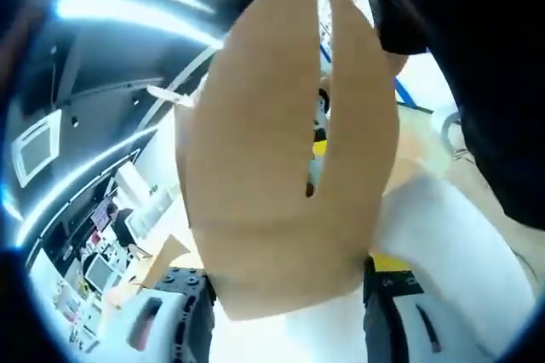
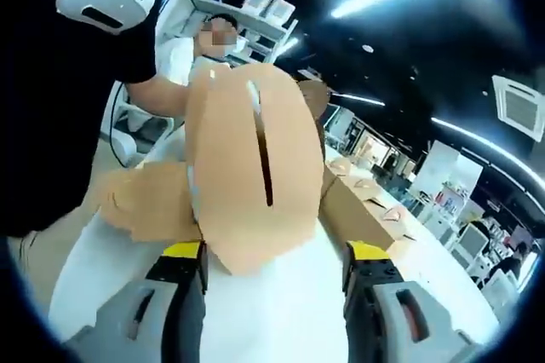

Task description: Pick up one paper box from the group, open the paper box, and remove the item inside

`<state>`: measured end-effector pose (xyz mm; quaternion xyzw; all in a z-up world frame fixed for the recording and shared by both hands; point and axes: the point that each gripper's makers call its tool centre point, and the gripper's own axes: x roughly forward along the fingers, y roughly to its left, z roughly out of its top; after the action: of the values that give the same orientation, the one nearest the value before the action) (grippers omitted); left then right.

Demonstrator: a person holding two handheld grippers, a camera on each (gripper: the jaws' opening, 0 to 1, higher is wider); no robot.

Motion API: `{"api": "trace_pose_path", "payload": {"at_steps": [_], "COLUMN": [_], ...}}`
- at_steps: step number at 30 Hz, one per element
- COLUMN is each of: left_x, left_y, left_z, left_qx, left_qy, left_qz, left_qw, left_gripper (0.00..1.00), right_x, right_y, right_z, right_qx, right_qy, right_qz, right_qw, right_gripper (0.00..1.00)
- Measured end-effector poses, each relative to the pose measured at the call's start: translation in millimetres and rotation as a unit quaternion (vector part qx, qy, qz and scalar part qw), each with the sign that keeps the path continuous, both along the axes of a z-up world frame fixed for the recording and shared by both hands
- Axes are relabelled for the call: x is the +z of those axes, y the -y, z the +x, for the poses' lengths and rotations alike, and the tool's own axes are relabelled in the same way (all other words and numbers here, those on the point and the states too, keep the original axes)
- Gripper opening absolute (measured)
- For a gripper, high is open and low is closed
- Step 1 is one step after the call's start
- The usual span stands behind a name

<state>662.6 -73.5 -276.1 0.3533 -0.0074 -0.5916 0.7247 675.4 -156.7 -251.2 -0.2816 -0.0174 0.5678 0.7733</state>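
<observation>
Setting: large indoor hall with a dark ceiling and strip lights; white counter [image 2: 281, 312] below, with further paper boxes [image 2: 362, 201] lying in a group on it beyond the work.

Item: one paper box [image 1: 255, 167], plain brown card, lifted clear of the counter and held between both grippers, close to each lens. A long slit runs down its near face in both views, seemingly the seam where flaps meet.

Left gripper [image 1: 289, 295]: jaws spread to either side of the box's lower edge; whether they bear on the card cannot be told.

Right gripper [image 2: 274, 273]: jaws likewise apart, the paper box [image 2: 251, 175] rising between them; contact cannot be told. A loose brown flap or a second box [image 2: 149, 201] sits just beside it on the left.

Orientation: long axis runs with the slit, away from each camera, bottom to top of both views; the slit face points at the lens.

Step in hand (judgement): opening. One gripper should steady the body by its short sides while the other works a jaw tip into the seam and levers a flap outward, gently, as thin card will crush or tear.

Also present: a person in dark clothing [image 2: 60, 124] beside the counter.
</observation>
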Motion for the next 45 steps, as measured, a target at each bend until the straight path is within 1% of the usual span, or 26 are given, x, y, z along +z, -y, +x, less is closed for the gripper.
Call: {"api": "trace_pose_path", "payload": {"at_steps": [2,5,7,9,10,11,12,14,16,19,20,22,23,25,26,27,28,29,30,31,34,35,38,39,41,45], "left_x": [-0.1,-0.6,-0.8,-1.0,-1.1,-1.1,-1.1,-1.1,-1.1,-1.6,-1.7,-1.9,-2.0,-2.1,-2.2,-2.2,-2.1,-2.1,-2.2,-2.3,-2.2,-2.1,-1.6,-1.6,-1.4,-0.9], "left_y": [0.3,-0.3,-0.4,-0.5,-0.4,-0.2,-0.1,0.2,0.5,1.5,1.8,1.8,1.6,1.1,1.3,1.6,1.8,1.9,1.8,1.9,2.9,3.5,4.4,4.3,4.1,4.0], "left_z": [0.1,1.0,1.5,1.9,2.3,2.5,2.7,2.9,3.2,5.3,5.5,5.8,6.0,6.0,5.9,5.7,5.6,5.6,5.6,5.6,5.7,5.6,4.8,5.0,4.9,4.5], "left_qx": [0.000,0.002,0.002,0.002,0.002,0.002,0.002,0.002,0.001,0.001,0.001,0.001,0.001,0.001,0.001,0.000,0.000,0.000,0.000,0.000,-0.002,-0.002,-0.003,-0.003,-0.004,-0.004], "left_qy": [-0.002,-0.007,-0.009,-0.012,-0.013,-0.013,-0.013,-0.014,-0.014,-0.021,-0.023,-0.026,-0.029,-0.031,-0.031,-0.030,-0.030,-0.030,-0.030,-0.030,-0.031,-0.031,-0.025,-0.024,-0.023,-0.020], "left_qz": [-0.001,-0.003,-0.005,-0.007,-0.008,-0.008,-0.008,-0.009,-0.010,-0.015,-0.016,-0.016,-0.016,-0.015,-0.014,-0.012,-0.011,-0.010,-0.009,-0.008,-0.009,-0.009,-0.006,-0.006,-0.005,-0.004], "left_qw": [1.0000,1.0000,0.9999,0.9999,0.9999,0.9999,0.9999,0.9999,0.9998,0.9997,0.9996,0.9995,0.9995,0.9994,0.9994,0.9995,0.9995,0.9995,0.9995,0.9995,0.9995,0.9995,0.9997,0.9997,0.9997,0.9998], "left_gripper": [0.70,0.70,0.70,0.71,0.71,0.71,0.71,0.71,0.71,0.71,0.71,0.70,0.70,0.70,0.70,0.70,0.70,0.70,0.70,0.70,0.70,0.70,0.70,0.70,0.70,0.70], "right_x": [0.8,3.7,12.0,24.9,34.7,51.5,62.0,87.4,112.8,146.5,143.0,138.6,133.6,118.2,108.6,97.4,87.0,78.9,72.6,59.9,35.1,29.4,20.3,17.3,13.7,9.0], "right_y": [4.9,15.9,22.4,34.0,40.6,46.9,50.1,48.5,46.8,14.3,8.8,-10.5,-20.3,-38.4,-46.5,-52.6,-59.1,-65.1,-68.3,-73.6,-76.2,-75.6,-76.9,-75.9,-76.2,-75.6], "right_z": [0.1,1.6,2.4,5.5,7.3,6.6,6.3,-2.9,-12.1,-50.3,-55.8,-68.9,-77.2,-93.4,-99.2,-104.1,-106.3,-103.3,-100.6,-94.6,-77.9,-74.4,-67.8,-67.3,-68.4,-74.7], "right_qx": [-0.006,-0.018,-0.032,-0.049,-0.058,-0.066,-0.071,-0.066,-0.062,-0.025,-0.025,-0.002,0.013,0.035,0.043,0.055,0.066,0.067,0.066,0.061,0.046,0.039,0.037,0.038,0.040,0.049], "right_qy": [-0.005,-0.002,0.008,0.032,0.049,0.068,0.080,0.107,0.135,0.140,0.125,0.122,0.113,0.069,0.049,0.037,0.035,0.041,0.041,0.029,0.009,-0.002,-0.009,-0.009,-0.012,-0.028], "right_qz": [0.004,0.000,-0.001,-0.017,-0.024,-0.024,-0.022,-0.017,-0.012,-0.020,-0.047,-0.087,-0.101,-0.120,-0.135,-0.159,-0.181,-0.196,-0.205,-0.219,-0.257,-0.263,-0.272,-0.279,-0.284,-0.289], "right_qw": [1.0000,0.9998,0.9995,0.9981,0.9968,0.9953,0.9941,0.9919,0.9889,0.9897,0.9908,0.9887,0.9883,0.9897,0.9886,0.9850,0.9807,0.9774,0.9757,0.9734,0.9652,0.9639,0.9615,0.9595,0.9579,0.9556], "right_gripper": [0.63,0.62,0.59,0.56,0.53,0.50,0.47,0.41,0.40,0.39,0.39,0.38,0.38,0.35,0.33,0.32,0.28,0.24,0.20,0.16,0.16,0.16,0.16,0.16,0.17,0.17]}}
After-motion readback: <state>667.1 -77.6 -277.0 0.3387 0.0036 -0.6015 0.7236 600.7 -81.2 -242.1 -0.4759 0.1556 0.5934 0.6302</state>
